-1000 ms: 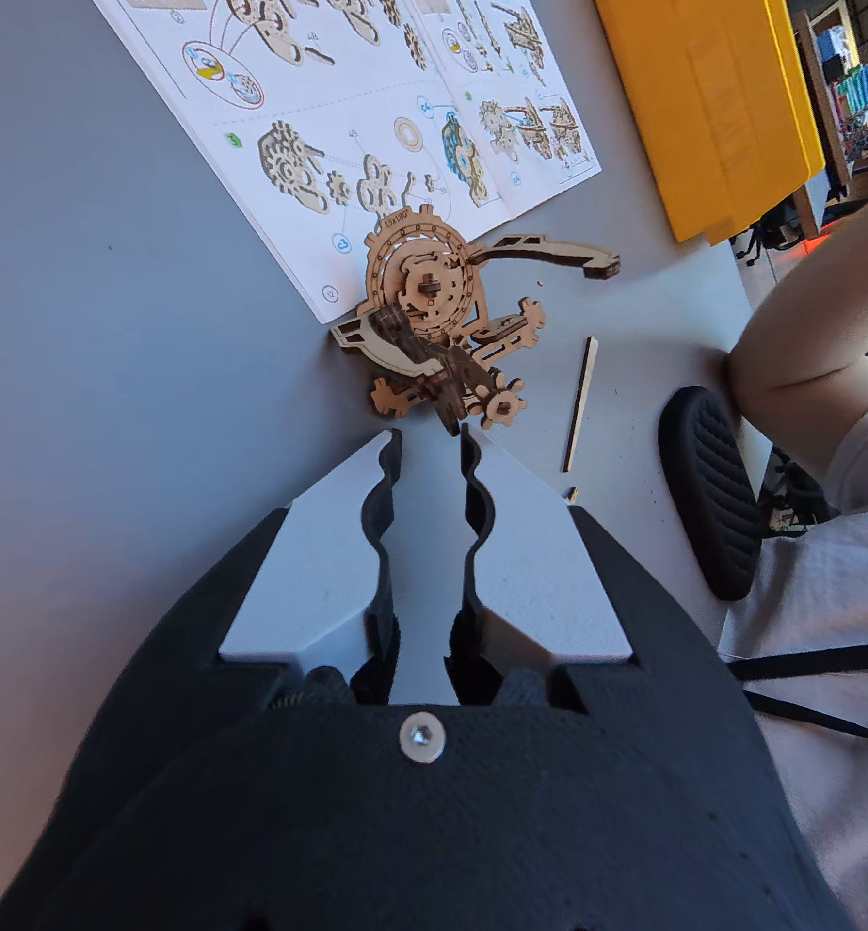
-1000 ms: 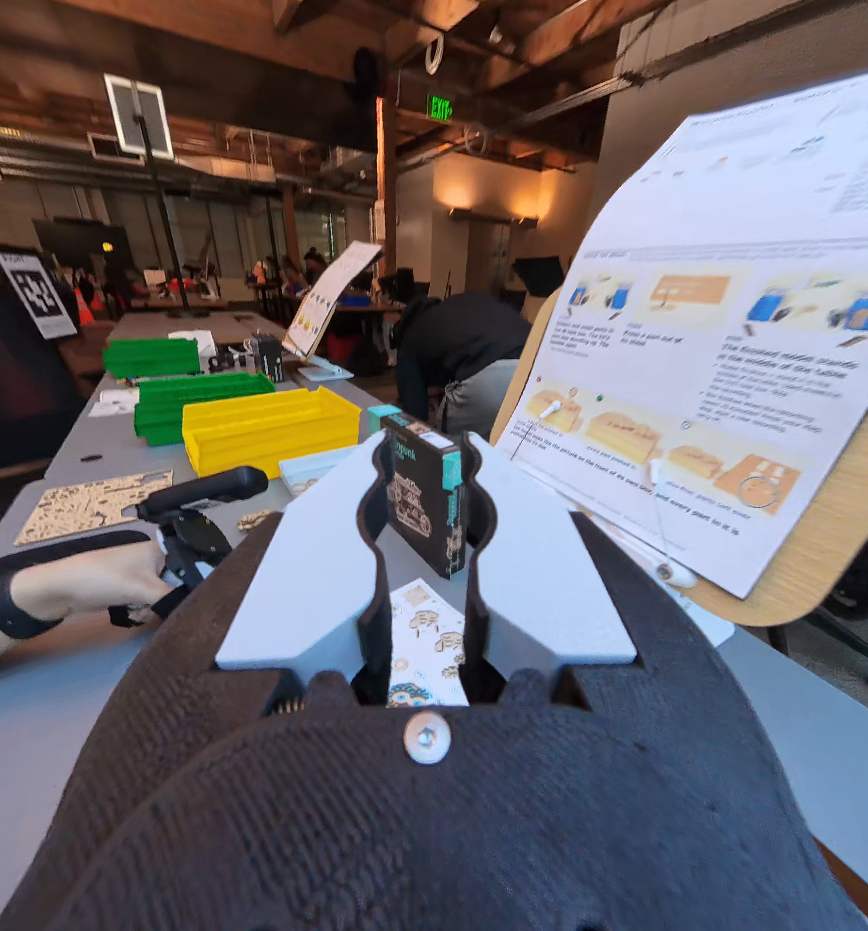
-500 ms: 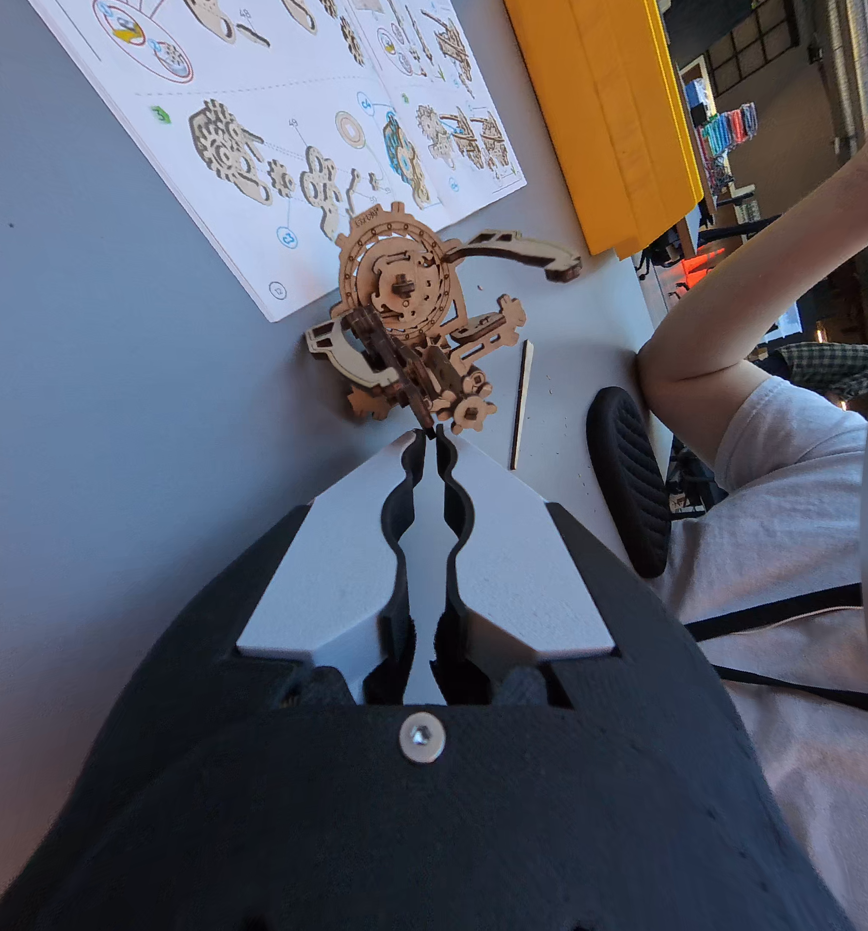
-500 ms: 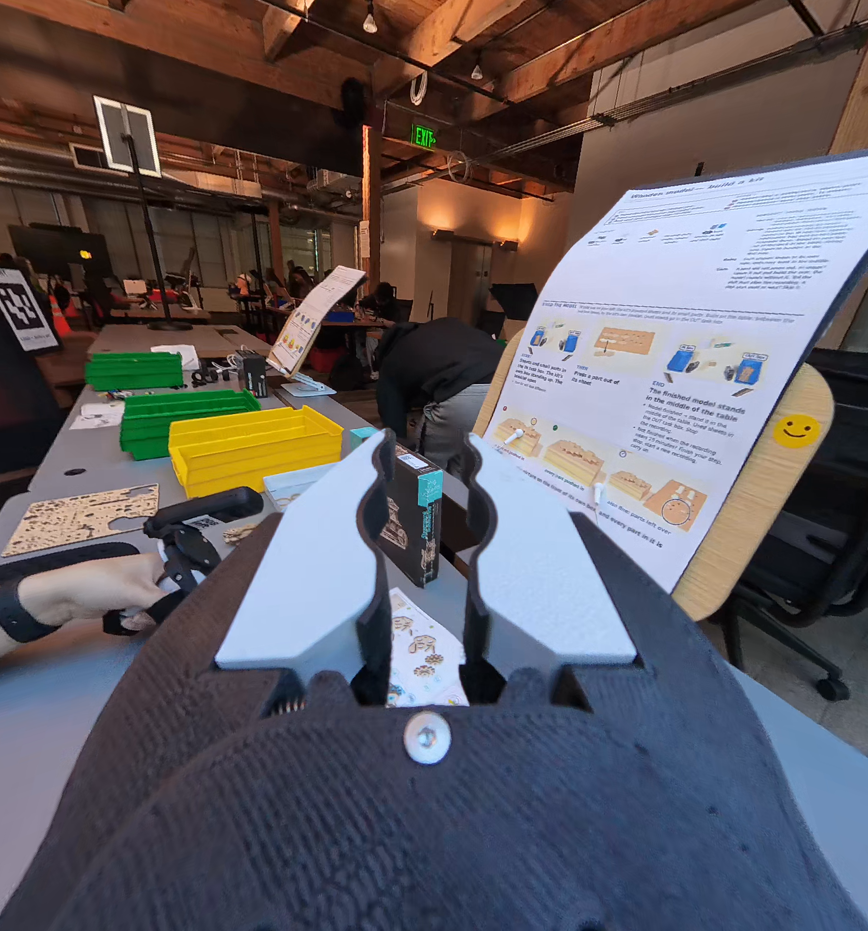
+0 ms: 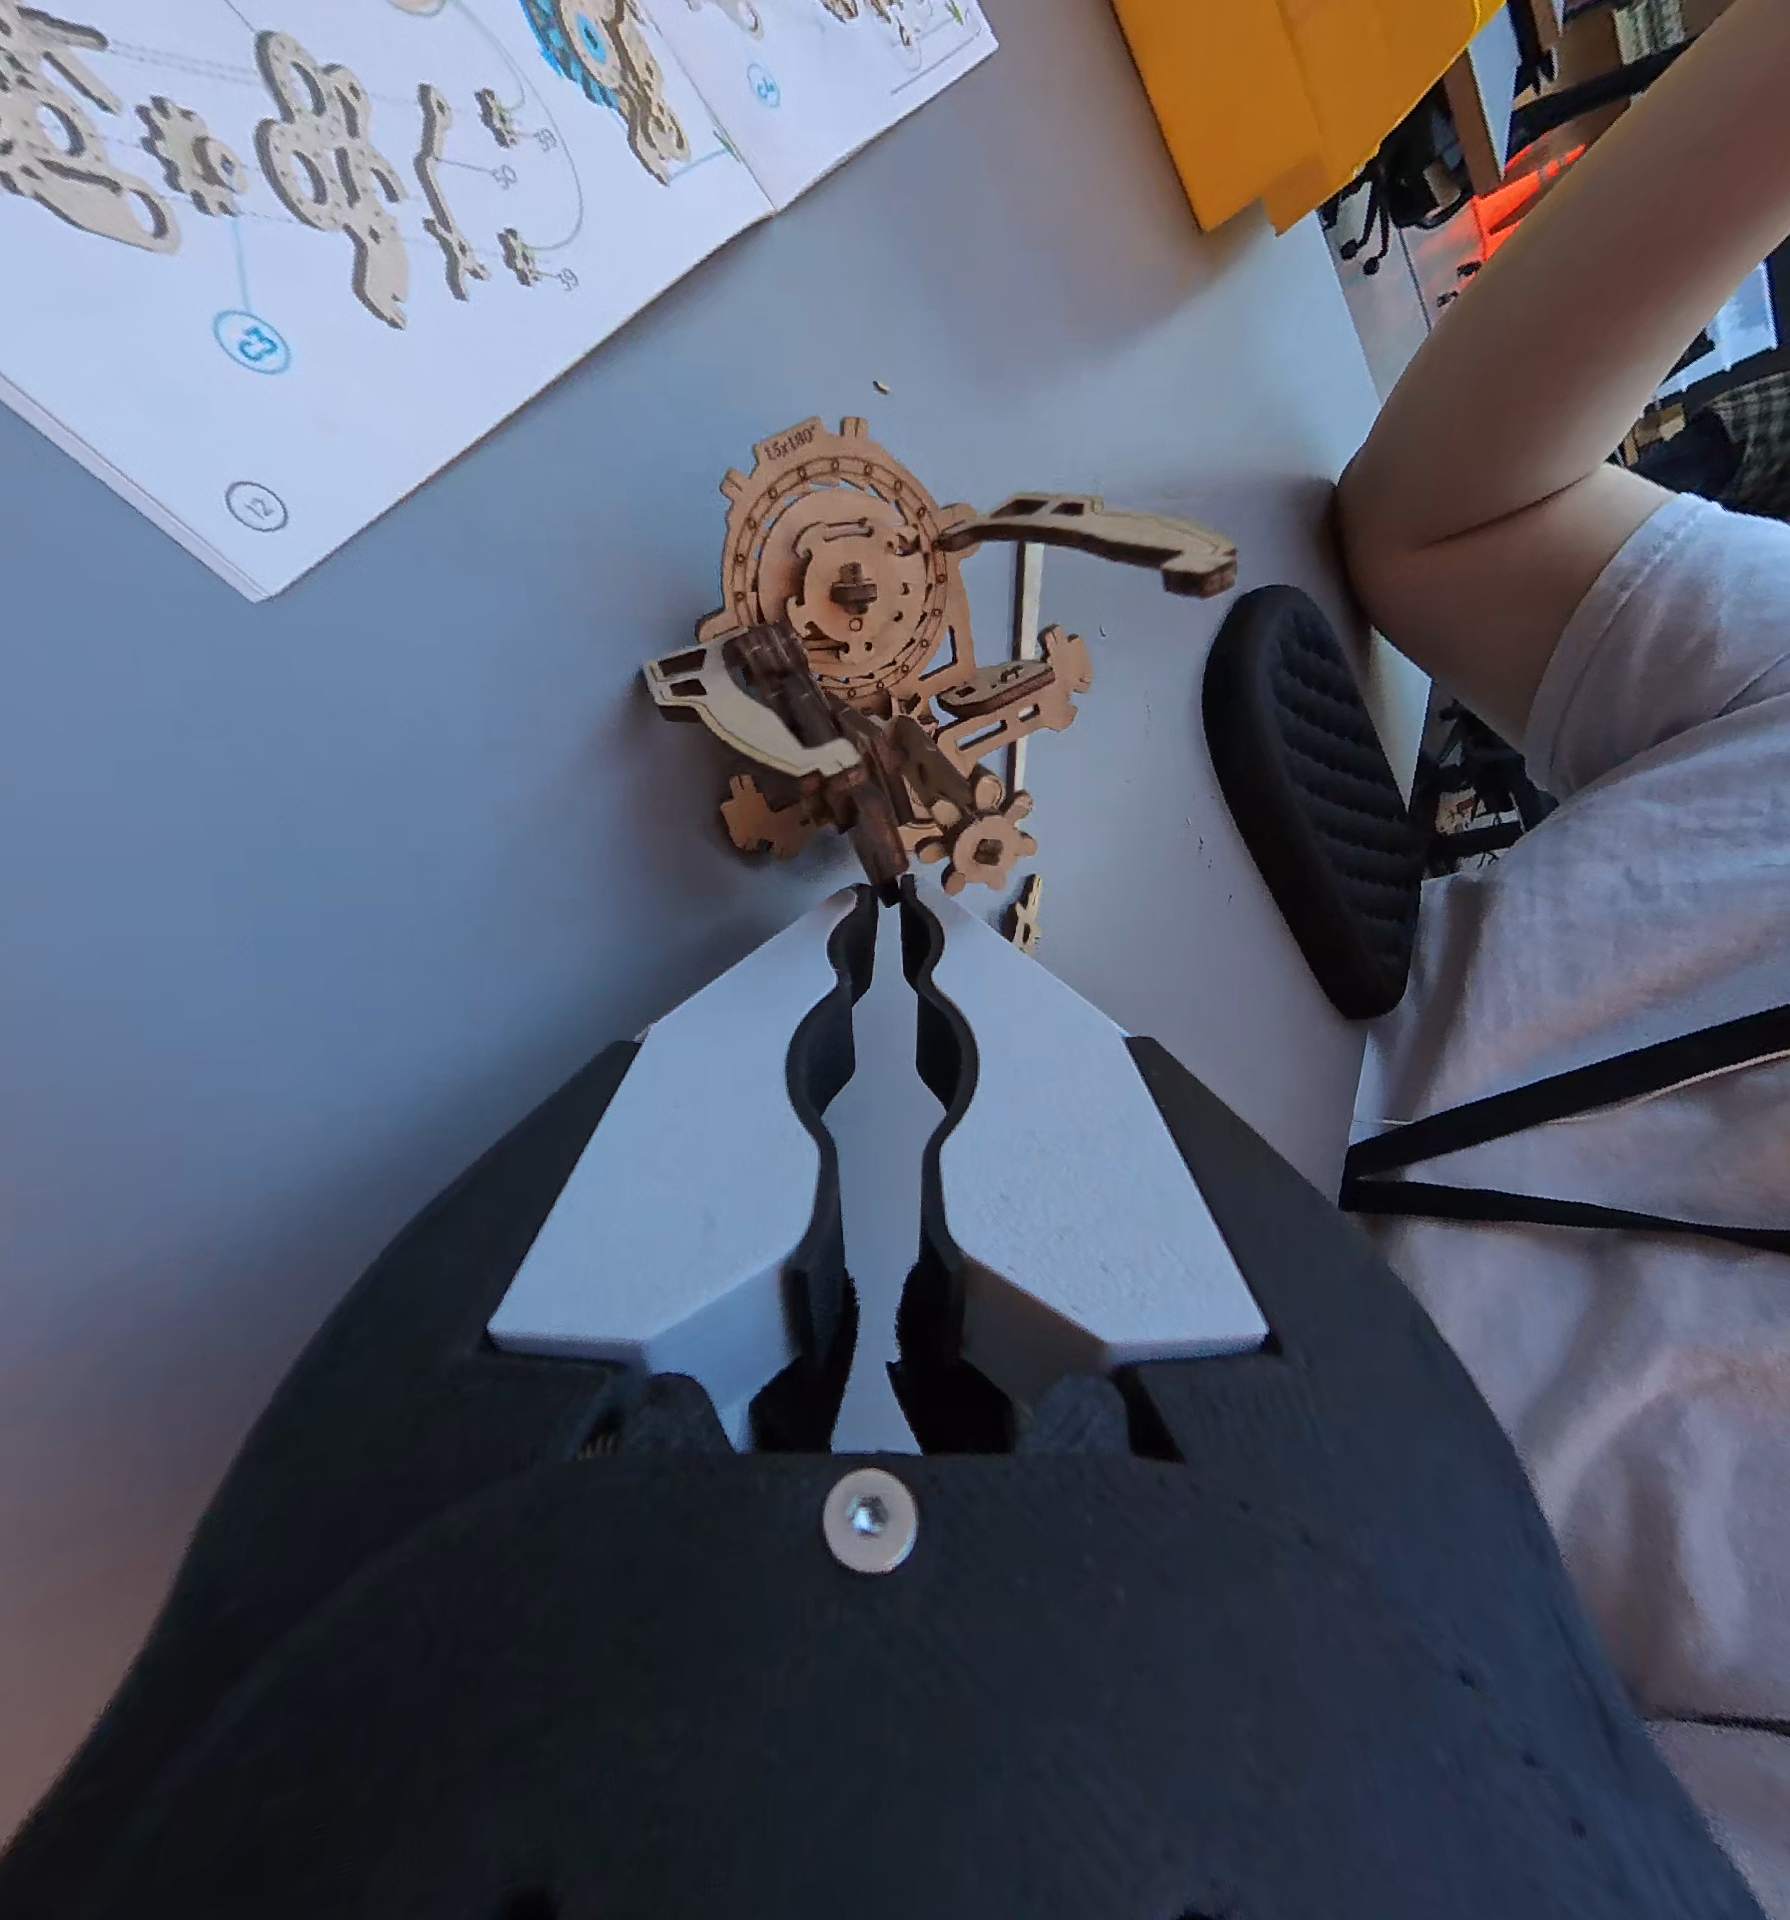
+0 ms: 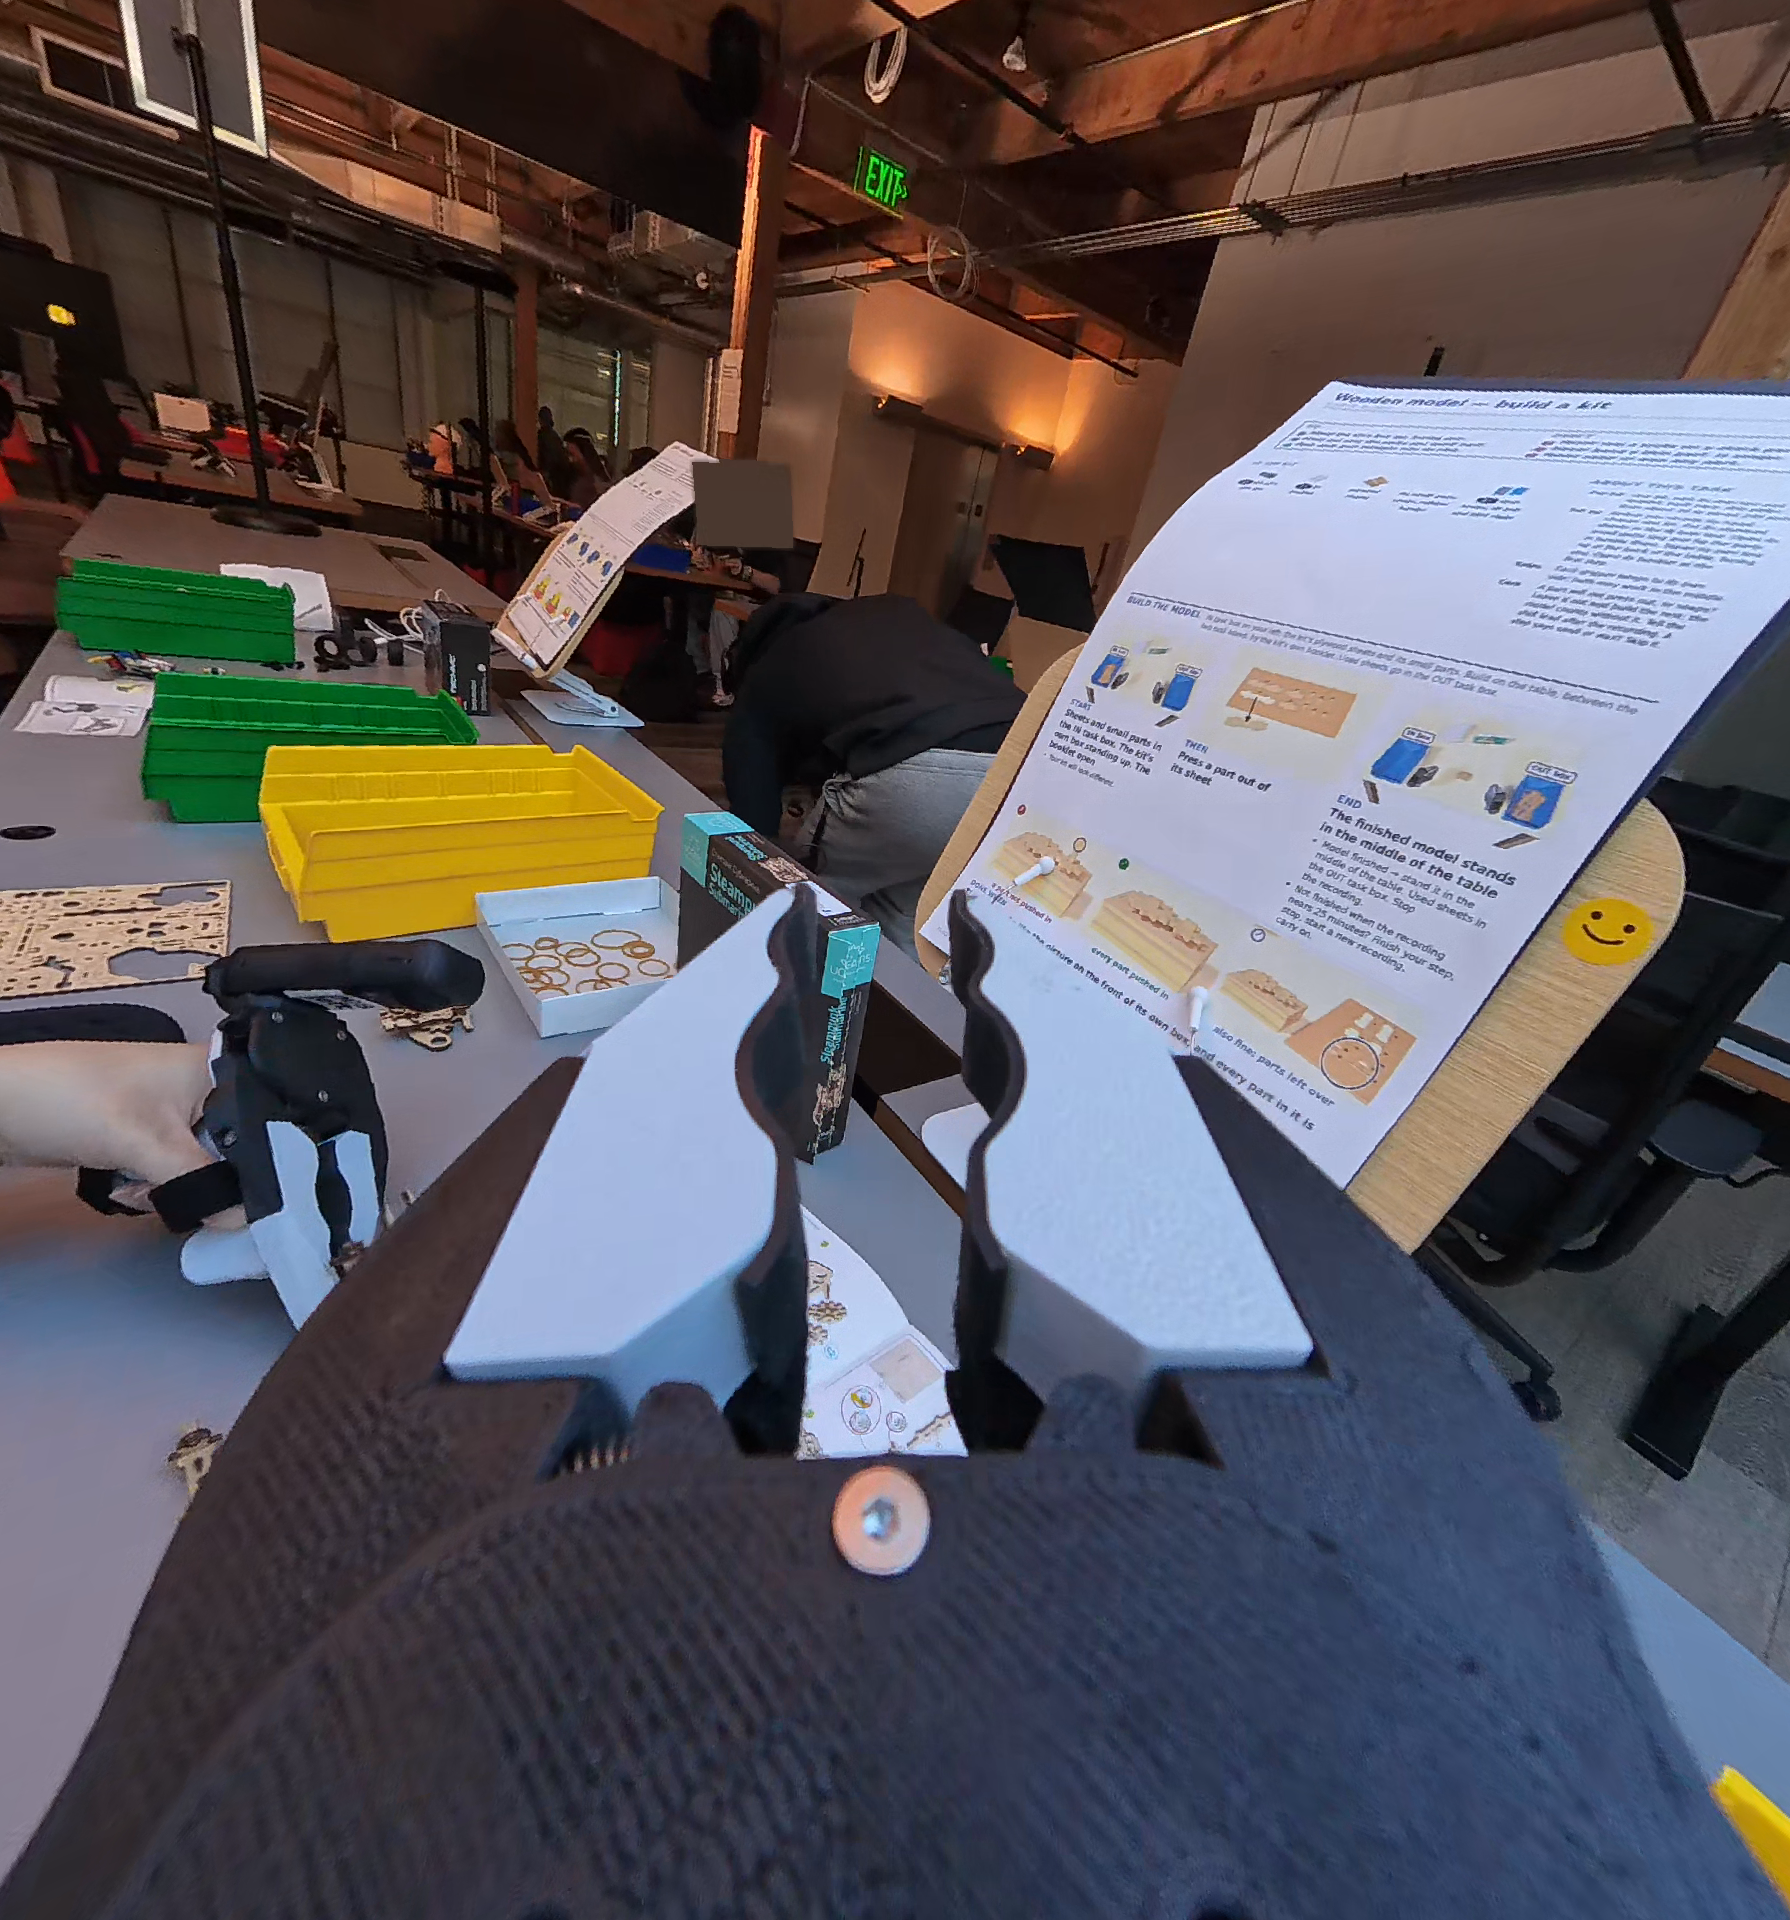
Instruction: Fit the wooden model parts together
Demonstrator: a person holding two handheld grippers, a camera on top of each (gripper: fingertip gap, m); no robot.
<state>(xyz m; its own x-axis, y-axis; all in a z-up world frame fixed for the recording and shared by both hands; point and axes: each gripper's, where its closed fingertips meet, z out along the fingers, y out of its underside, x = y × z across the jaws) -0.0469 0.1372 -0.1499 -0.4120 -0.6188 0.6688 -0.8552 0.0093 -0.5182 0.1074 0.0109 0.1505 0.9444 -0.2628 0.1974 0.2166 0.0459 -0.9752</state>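
Observation:
The wooden model point(image 5: 849, 623), a toothed wheel with arms and small gears, stands on the grey table point(image 5: 299, 935) just past my left gripper point(image 5: 889, 891). The left gripper is shut on a dark wooden part point(image 5: 875, 831) at the model's near side. A small loose wooden piece point(image 5: 1026, 914) lies by the right fingertip. My right gripper point(image 6: 875, 914) is open and empty, held up above the table. In the right wrist view the left gripper point(image 6: 288, 1174) shows low at the left, in a hand; the model is mostly hidden there.
An open instruction booklet point(image 5: 351, 208), a yellow bin point(image 5: 1286, 94), a thin wooden stick point(image 5: 1021, 613), a black pad point(image 5: 1306, 800) and a person's arm point(image 5: 1545, 416) surround the model. Farther off are yellow bins point(image 6: 455, 831), a rubber-band tray point(image 6: 579, 966), a kit box point(image 6: 829, 997), a plywood sheet point(image 6: 70, 935) and an instruction board point(image 6: 1390, 779). Tip to tip, the grippers are about 35 centimeters apart.
My left gripper closed from open onto the model's dark part, and the model now sits clear of the booklet's edge. My right gripper stayed open and drew back and tilted.

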